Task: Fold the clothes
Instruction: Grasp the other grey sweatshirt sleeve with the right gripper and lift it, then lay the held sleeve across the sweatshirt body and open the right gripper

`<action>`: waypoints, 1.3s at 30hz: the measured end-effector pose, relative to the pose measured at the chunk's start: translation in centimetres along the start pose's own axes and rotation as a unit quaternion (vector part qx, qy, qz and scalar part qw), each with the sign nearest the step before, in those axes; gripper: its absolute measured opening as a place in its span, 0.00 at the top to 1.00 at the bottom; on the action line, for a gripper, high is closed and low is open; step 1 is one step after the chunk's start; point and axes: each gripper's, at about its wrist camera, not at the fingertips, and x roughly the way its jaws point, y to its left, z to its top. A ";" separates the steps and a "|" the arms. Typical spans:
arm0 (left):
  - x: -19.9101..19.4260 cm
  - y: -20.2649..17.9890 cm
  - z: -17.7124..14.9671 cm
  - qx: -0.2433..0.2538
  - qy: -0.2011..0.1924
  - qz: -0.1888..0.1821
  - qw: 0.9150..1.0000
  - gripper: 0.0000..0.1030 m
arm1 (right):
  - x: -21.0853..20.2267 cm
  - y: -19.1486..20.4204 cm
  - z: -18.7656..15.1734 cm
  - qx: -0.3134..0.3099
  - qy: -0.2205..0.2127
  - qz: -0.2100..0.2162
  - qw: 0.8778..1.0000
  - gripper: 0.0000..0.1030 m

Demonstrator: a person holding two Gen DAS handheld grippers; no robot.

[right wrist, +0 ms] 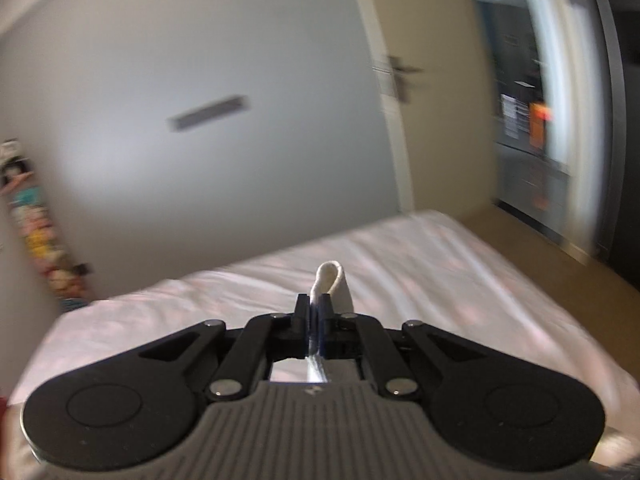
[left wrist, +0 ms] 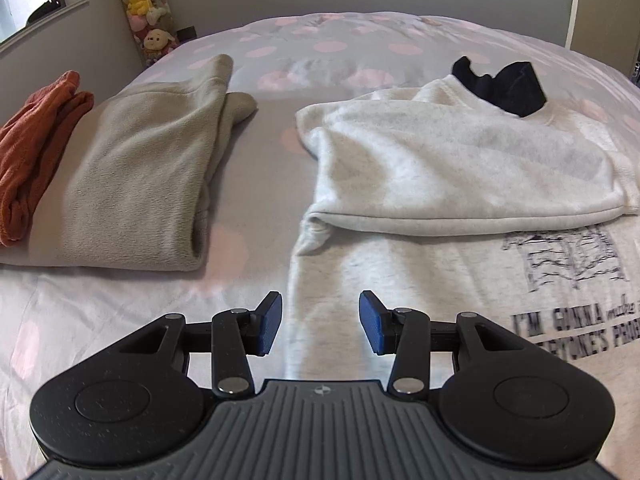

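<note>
- The pale grey sweatshirt [left wrist: 440, 160] lies partly folded on the bed [left wrist: 260, 152], toward its right side, printed front showing nearest me.
- My left gripper [left wrist: 320, 322] hovers over its near-left edge, fingers apart, empty.
- My right gripper [right wrist: 314, 320] is clamped on a white fabric fold [right wrist: 330, 280].
- A beige folded garment [left wrist: 148, 176] and an orange garment [left wrist: 36, 148] sit by the bed's left edge.

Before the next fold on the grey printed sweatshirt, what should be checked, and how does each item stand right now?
1. Left gripper open, holding nothing: ok.
2. Right gripper shut on a white fabric loop: ok.
3. That loop belongs to the grey sweatshirt: cannot tell.
4. Sweatshirt free of other items: not ok, a dark garment lies at its neck.
5. Folded beige garment and orange garment lie apart from it: ok.
</note>
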 end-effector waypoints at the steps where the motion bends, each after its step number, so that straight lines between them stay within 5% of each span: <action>1: 0.3 0.4 -0.1 0.002 -0.001 0.002 1.000 0.60 | 0.3 3.0 0.2 -0.011 0.000 0.016 1.000 0.95; 9: 1.5 3.2 -0.9 -0.030 -0.016 -0.034 0.999 0.60 | 5.2 21.9 -4.8 -0.069 0.040 0.097 0.992 0.95; 19: 2.4 5.6 -1.4 -0.066 -0.041 -0.051 0.996 0.60 | 13.2 32.9 -21.0 -0.081 0.153 0.113 0.978 0.95; 24: 2.7 6.0 -1.3 -0.074 -0.041 -0.056 0.995 0.60 | 15.5 35.6 -26.7 -0.077 0.207 0.121 0.968 0.95; 31: 2.3 5.9 -1.1 -0.063 -0.044 -0.034 0.996 0.60 | 15.7 35.9 -28.8 -0.076 0.222 0.124 0.964 0.82; 39: 2.0 5.4 -1.2 -0.044 -0.040 -0.027 0.998 0.60 | 12.6 30.7 -31.1 -0.109 0.235 0.094 0.961 0.74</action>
